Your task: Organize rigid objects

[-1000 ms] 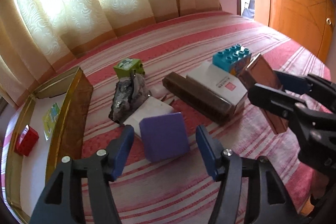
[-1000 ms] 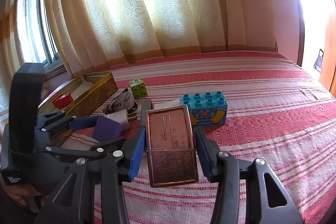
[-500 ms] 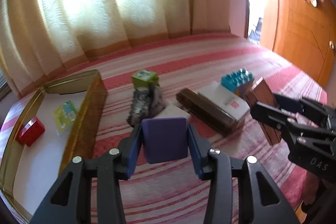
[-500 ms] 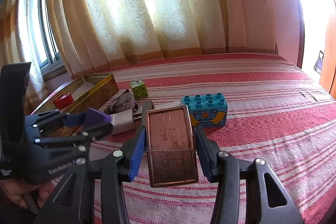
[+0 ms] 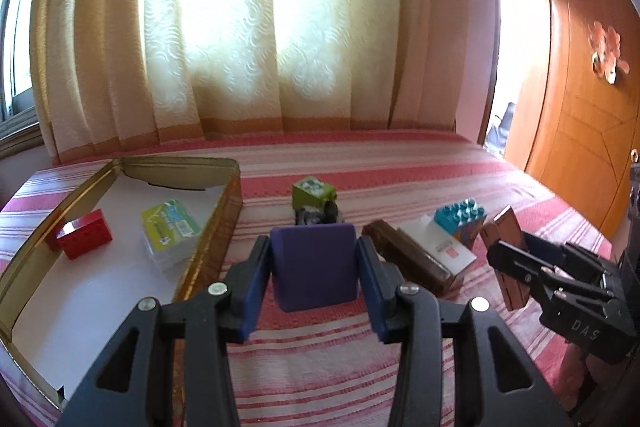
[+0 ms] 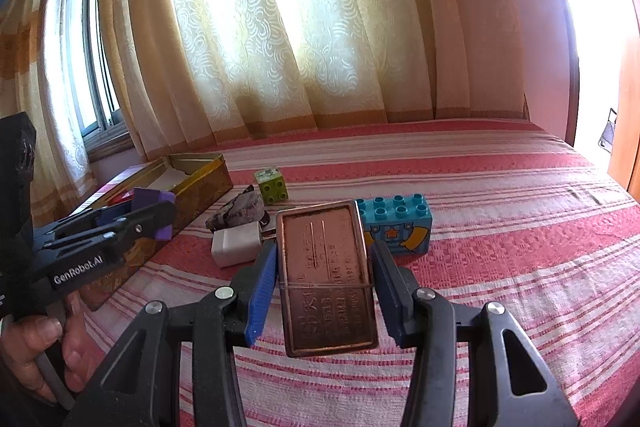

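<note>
My left gripper is shut on a purple block and holds it above the striped bed, just right of the gold tin box. My right gripper is shut on a copper-coloured flat tin held over the bed; it also shows at the right of the left wrist view. The gold box holds a red brick and a green-and-white packet.
On the bed lie a green cube, a grey crumpled lump, a white charger block, a long brown bar, a white box and a blue toy brick. Curtains hang behind; a wooden door stands right.
My left gripper closed on the purple block, lifted it off the bed and swung left toward the gold box. My right gripper kept holding the copper tin nearly still.
</note>
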`<act>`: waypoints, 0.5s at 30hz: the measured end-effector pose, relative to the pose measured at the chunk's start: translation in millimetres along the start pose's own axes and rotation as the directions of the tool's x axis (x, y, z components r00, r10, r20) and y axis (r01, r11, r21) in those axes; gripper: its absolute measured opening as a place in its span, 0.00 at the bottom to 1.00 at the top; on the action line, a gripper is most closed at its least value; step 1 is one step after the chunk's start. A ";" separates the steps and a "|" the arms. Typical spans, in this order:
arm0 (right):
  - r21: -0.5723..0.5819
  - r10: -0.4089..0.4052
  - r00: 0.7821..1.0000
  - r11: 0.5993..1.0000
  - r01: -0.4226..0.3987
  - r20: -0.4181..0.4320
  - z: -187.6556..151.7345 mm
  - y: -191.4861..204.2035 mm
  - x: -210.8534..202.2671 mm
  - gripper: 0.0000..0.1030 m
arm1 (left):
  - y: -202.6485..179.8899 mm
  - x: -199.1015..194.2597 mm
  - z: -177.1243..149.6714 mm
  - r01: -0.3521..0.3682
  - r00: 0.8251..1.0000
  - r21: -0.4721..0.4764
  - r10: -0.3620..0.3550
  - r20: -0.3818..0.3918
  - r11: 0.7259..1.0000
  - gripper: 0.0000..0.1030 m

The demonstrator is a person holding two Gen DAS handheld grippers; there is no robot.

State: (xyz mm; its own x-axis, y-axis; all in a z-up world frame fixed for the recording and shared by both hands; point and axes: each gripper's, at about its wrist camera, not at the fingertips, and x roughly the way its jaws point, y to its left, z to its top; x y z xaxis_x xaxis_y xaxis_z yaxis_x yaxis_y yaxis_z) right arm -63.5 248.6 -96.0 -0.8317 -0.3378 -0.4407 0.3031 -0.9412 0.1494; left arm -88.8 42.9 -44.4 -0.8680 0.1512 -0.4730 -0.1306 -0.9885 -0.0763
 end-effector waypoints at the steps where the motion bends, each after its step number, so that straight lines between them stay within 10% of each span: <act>1: -0.002 0.002 1.000 1.000 -0.002 0.010 -0.1 0.2 -1.6 0.48 | 1.2 -2.3 0.0 -0.001 1.000 -0.004 0.001 0.013 1.000 0.41; 15: 0.021 0.009 0.996 1.000 -0.011 0.090 -0.6 -1.6 -14.6 0.48 | 11.5 -19.8 -2.0 -0.004 0.996 -0.032 0.007 0.089 0.999 0.41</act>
State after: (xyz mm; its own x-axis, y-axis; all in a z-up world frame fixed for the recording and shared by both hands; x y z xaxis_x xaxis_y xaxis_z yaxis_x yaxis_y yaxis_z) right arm -51.6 255.1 -90.3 -0.8676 -0.3454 -0.3578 0.3020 -0.9375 0.1728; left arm -72.2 28.5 -37.7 -0.9079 0.1436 -0.3939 -0.1120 -0.9884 -0.1024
